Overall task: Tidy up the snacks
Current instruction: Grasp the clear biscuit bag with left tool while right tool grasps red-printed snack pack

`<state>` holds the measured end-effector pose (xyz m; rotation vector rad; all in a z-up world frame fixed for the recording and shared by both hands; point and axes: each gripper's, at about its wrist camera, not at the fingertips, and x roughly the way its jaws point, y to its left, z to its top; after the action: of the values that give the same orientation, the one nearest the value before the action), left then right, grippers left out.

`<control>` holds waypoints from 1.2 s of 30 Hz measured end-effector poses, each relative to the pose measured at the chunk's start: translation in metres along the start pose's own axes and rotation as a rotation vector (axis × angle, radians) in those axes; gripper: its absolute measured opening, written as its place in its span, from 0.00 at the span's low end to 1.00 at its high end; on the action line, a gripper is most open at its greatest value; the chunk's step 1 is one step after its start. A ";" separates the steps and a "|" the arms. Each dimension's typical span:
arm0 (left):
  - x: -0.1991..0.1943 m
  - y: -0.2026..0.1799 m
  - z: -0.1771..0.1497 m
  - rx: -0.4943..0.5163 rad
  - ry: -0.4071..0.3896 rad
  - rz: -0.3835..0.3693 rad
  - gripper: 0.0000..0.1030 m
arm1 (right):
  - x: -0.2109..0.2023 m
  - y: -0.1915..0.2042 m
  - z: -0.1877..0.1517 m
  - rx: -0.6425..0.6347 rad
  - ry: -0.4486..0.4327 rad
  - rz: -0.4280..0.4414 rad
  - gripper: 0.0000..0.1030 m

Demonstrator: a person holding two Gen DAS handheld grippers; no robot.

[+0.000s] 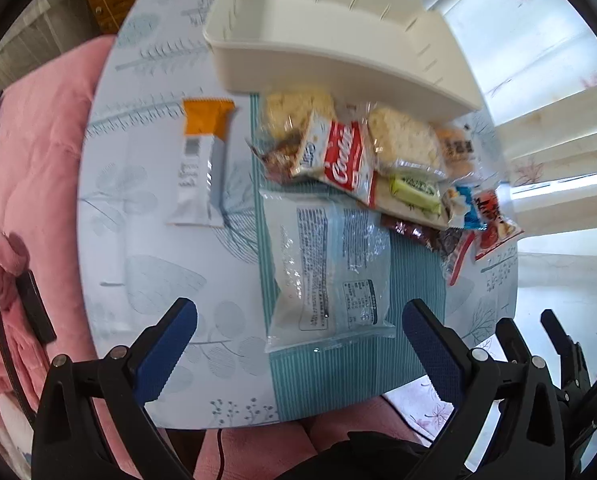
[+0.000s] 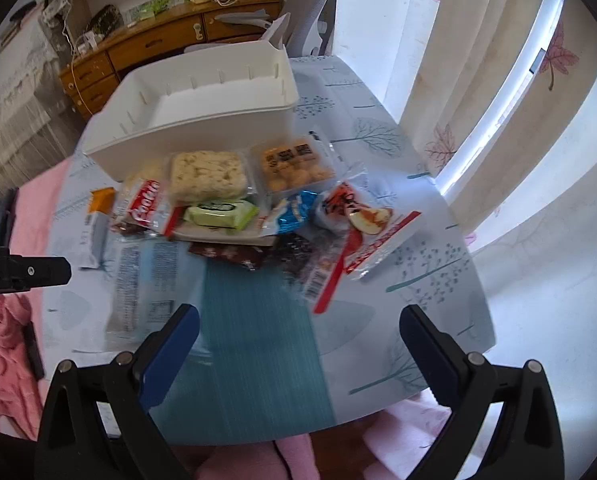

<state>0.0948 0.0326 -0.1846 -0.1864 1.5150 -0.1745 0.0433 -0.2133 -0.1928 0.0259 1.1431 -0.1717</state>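
Left gripper [image 1: 298, 320] agape, right gripper [image 2: 298, 324] likewise (both empty)

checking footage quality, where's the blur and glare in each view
Left wrist view: white bin and orange-topped bar smeared by motion blur, curtain blown out. Right wrist view: teal mat streaked, window strip overexposed; both bowed by fisheye.

Cream storage bin [image 1: 338, 56]; orange-and-white snack bar [image 1: 202, 164]; teal striped mat [image 2: 250, 344] ahead of blue-padded right gripper [image 2: 298, 340]; leaf-printed pale tablecloth [image 1: 146, 280].

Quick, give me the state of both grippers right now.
Left gripper: open, holding nothing, above the large clear packet.
Right gripper: open, holding nothing, above the teal mat.
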 end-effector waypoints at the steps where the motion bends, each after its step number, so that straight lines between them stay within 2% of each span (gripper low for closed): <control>1: 0.007 -0.003 0.002 -0.006 0.022 -0.001 0.99 | 0.003 -0.002 0.001 -0.012 0.001 -0.011 0.98; 5: 0.029 -0.015 0.012 -0.029 0.079 0.017 0.99 | 0.015 -0.011 0.009 -0.084 -0.006 -0.056 0.98; 13: 0.084 -0.037 0.030 -0.113 0.228 0.092 0.99 | 0.054 -0.021 0.040 -0.308 0.024 -0.128 0.98; 23: 0.132 -0.045 0.034 -0.225 0.309 0.180 0.99 | 0.115 -0.026 0.063 -0.508 0.084 -0.115 0.98; 26: 0.145 -0.048 0.039 -0.232 0.314 0.190 0.99 | 0.130 -0.026 0.071 -0.519 0.103 -0.099 0.95; 35: 0.172 -0.063 0.066 -0.226 0.343 0.193 1.00 | 0.159 -0.033 0.079 -0.426 0.182 -0.031 0.71; 36: 0.175 -0.065 0.071 -0.225 0.345 0.191 1.00 | 0.161 -0.035 0.080 -0.411 0.183 -0.029 0.70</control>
<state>0.1739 -0.0693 -0.3366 -0.1960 1.8864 0.1237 0.1749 -0.2757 -0.3031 -0.3460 1.3438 0.0433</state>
